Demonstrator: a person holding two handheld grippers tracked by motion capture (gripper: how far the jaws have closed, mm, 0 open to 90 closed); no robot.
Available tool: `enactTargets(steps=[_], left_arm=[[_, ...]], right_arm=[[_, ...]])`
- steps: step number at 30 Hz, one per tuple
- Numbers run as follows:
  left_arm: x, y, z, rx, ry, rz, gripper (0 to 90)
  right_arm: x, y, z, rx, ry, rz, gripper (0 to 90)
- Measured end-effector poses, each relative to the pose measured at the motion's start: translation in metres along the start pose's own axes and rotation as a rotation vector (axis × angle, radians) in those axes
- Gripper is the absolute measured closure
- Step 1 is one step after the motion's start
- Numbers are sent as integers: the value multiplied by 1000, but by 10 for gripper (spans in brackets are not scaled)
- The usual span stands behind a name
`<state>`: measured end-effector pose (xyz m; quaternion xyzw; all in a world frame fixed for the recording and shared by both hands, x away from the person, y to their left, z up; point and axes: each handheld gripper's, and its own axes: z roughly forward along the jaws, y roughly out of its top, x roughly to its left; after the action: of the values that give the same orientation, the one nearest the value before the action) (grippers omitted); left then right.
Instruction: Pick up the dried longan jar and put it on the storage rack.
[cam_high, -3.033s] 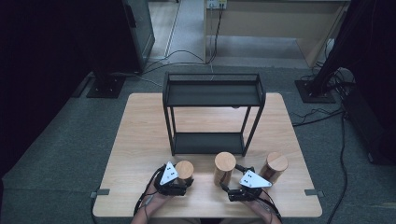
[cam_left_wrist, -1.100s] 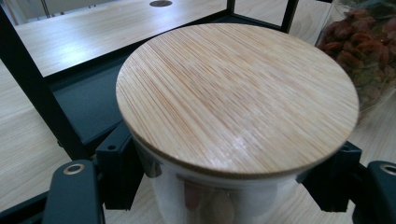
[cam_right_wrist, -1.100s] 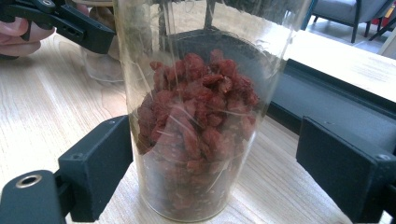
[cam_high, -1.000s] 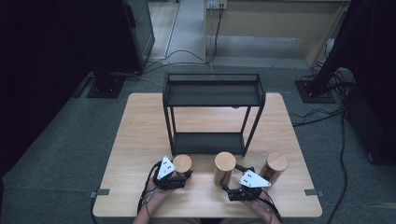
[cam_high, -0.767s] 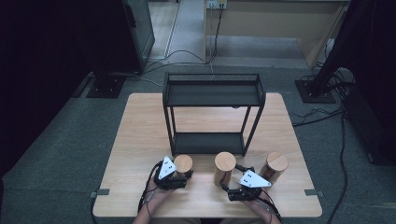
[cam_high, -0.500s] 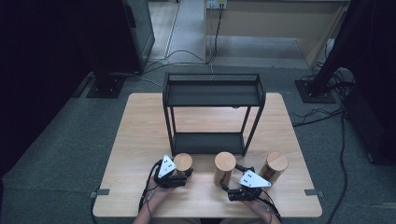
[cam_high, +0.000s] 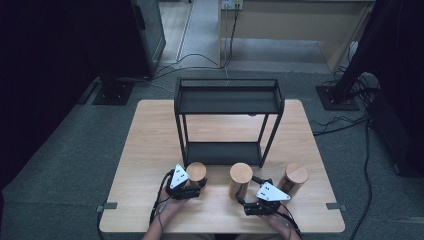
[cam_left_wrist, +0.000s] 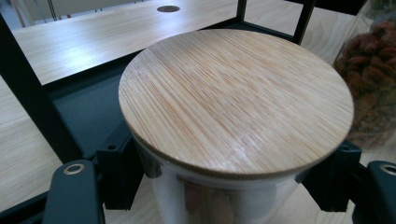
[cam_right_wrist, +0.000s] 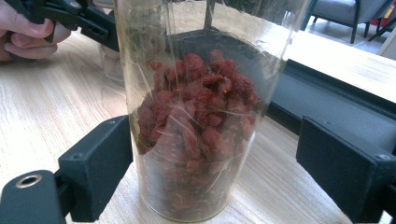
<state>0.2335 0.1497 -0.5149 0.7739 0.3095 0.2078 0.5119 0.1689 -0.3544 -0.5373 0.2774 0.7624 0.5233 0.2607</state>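
Three glass jars with bamboo lids stand along the near part of the table (cam_high: 150, 145). My left gripper (cam_high: 195, 185) (cam_left_wrist: 224, 189) is shut on the left jar (cam_high: 196, 171) (cam_left_wrist: 233, 98) just under its lid. The middle jar (cam_high: 241, 175) (cam_right_wrist: 201, 116) holds red dried berries. My right gripper (cam_high: 249, 192) (cam_right_wrist: 219, 168) stands open around it: its left jaw lies against the glass, its right jaw is a gap away. The right jar (cam_high: 295, 176) stands free.
A black two-tier metal rack (cam_high: 227, 102) stands mid-table right behind the jars, with its lower shelf (cam_high: 222, 152) (cam_right_wrist: 327, 102) bare. Cables run over the floor beyond the table. A hand (cam_right_wrist: 23, 32) holds the left gripper in the right gripper view.
Since the oldest frame the left gripper and its jar have shifted slightly toward the rack. Over the last second nothing has visibly moved.
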Motion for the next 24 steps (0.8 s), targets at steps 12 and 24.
enactTargets(steps=[12,24], left_arm=[[-2,3,6,7,-5,16,256],[-2,4,7,9,13,15,256]], right_arm=[[0,0,0,1,-1,-2,106],[1,0,0,1,-3,-3,107]])
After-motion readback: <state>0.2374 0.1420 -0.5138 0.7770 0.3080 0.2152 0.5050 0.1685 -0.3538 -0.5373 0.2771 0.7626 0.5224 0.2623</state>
